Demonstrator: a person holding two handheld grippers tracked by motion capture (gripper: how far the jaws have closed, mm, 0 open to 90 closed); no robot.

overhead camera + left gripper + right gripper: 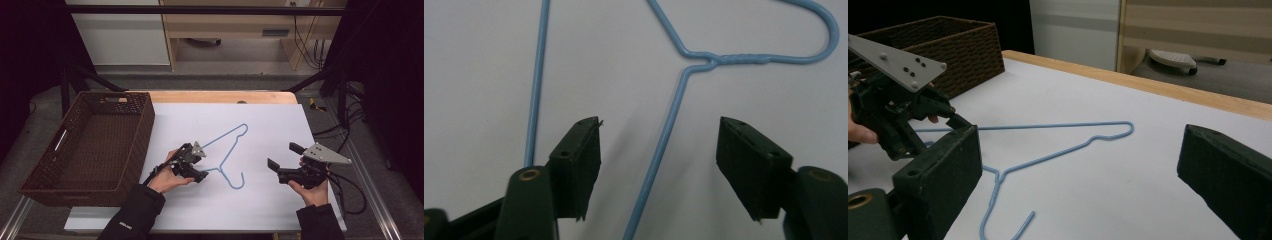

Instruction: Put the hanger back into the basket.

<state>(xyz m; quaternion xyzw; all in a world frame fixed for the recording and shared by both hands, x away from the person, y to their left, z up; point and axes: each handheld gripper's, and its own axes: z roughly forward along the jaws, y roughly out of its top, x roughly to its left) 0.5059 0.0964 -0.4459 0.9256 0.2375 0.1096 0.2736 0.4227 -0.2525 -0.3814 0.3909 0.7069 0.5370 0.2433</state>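
Observation:
A light-blue wire hanger [225, 136] lies flat on the white mat, its hook toward the near edge. My left gripper [202, 167] is down over the hanger just left of its neck. In the left gripper view its jaws stand open [659, 125] with one slanting wire of the hanger [670, 120] running up between them, and the pads are clear of it. My right gripper [281, 155] is held to the right of the hanger, open and with nothing in it. The right gripper view [1083, 150] looks across the hanger [1048, 126] to the left gripper [955, 120].
A dark brown wicker basket [145, 125] stands at the table's left with nothing visible in it; its wall [963, 45] rises behind the left hand. The white mat [280, 120] covers the wooden tabletop [225, 96]. Black frame bars and cables flank the table.

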